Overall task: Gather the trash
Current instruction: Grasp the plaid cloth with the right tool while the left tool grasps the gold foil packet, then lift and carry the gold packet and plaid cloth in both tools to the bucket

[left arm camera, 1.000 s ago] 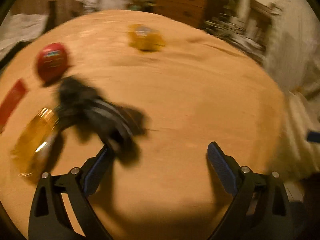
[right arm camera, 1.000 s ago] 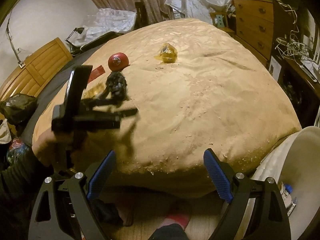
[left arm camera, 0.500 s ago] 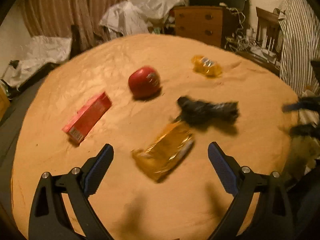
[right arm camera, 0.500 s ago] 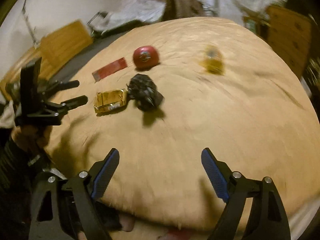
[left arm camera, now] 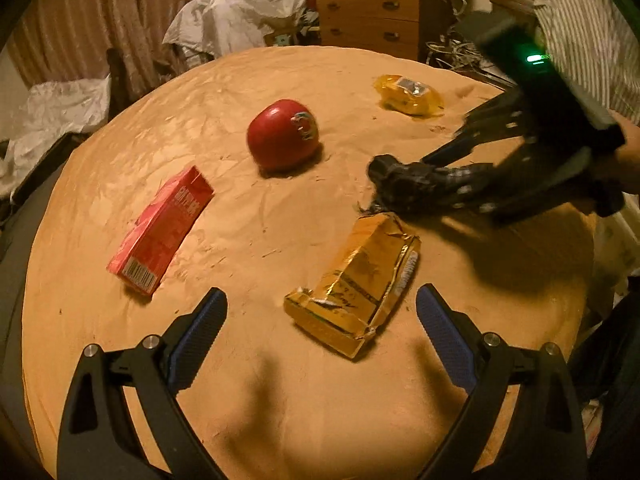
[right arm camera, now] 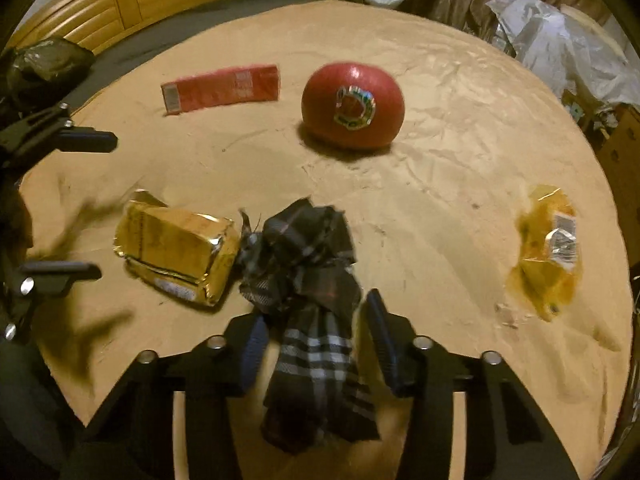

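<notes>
Trash lies on a tan bedspread (left arm camera: 320,400): a red carton (left arm camera: 164,228) (right arm camera: 220,90), a red ball-shaped item with a sticker (left arm camera: 282,136) (right arm camera: 352,106), a gold foil pack (left arm camera: 356,280) (right arm camera: 176,252) and a yellow clear wrapper (left arm camera: 408,94) (right arm camera: 548,256). A dark plaid cloth (right arm camera: 308,256) (left arm camera: 412,184) sits beside the gold pack. My right gripper (right arm camera: 316,308) (left arm camera: 460,160) straddles that cloth with its jaws closing, both fingertips against the fabric. My left gripper (left arm camera: 322,294) (right arm camera: 76,204) hovers open just short of the gold pack, holding nothing.
A wooden dresser (left arm camera: 372,20) and crumpled plastic sheets (left arm camera: 240,12) stand beyond the bed. A wooden headboard (right arm camera: 120,0) and a black bag (right arm camera: 44,64) lie off its far left side. A hand (left arm camera: 628,148) holds the right gripper at the bed's right edge.
My right gripper swept in over the bed to the plaid cloth and its jaws narrowed around it. My left gripper swung back so that the gold pack lies between its open fingers, then slowed.
</notes>
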### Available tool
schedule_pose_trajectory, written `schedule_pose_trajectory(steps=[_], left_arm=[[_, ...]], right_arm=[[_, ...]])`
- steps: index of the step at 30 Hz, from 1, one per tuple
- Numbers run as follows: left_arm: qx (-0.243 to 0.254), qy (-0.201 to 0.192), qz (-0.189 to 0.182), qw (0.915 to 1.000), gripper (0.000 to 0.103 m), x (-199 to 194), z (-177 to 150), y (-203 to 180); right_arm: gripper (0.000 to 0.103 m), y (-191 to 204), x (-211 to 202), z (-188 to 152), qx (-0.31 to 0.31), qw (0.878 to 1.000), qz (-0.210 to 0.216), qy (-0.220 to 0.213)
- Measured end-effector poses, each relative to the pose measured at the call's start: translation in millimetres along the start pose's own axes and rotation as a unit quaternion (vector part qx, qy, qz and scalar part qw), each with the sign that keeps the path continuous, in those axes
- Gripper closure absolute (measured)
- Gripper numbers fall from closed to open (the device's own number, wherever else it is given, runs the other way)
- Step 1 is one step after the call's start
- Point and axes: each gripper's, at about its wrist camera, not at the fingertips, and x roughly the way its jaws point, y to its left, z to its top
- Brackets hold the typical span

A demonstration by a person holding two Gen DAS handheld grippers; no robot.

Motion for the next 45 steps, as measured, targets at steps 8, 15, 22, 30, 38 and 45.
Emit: schedule_pose_trajectory(steps=[8,15,22,30,38,45], left_arm=[[0.052,0.013,-0.003,0.9985,0.011,23,16,-14],[0.064,0.030,-0.005,0.9975,0.011,42,22,-28],[0.053,0.071,0.011,0.9960,0.045,58,17,-33],[0.022,0.058,0.041,0.9972,0.050,53,8,-38],[-0.071,0.033,0.106,0.9913,0.057,27,6,-34],[-0.160,-0.029,0.175,0.9711,0.056,-33,3,-40]], right_arm=[[0.069,-22,-33,-50,0.077,0.997,-0.023,0.003],[0.058,-29,-51,-84,0.089,0.996,-0.014,0.021],[0.055,-21,-40,-69,0.064,0.997,-0.024,0.034],[0.056,-7,-24,-61,0.015,0.998,-0.052,0.035],[0.070,9,-39,-78,0.063,0.995,-0.064,-0.034],[0.070,28,-93,-95,0.121,0.981,-0.073,-0.132]])
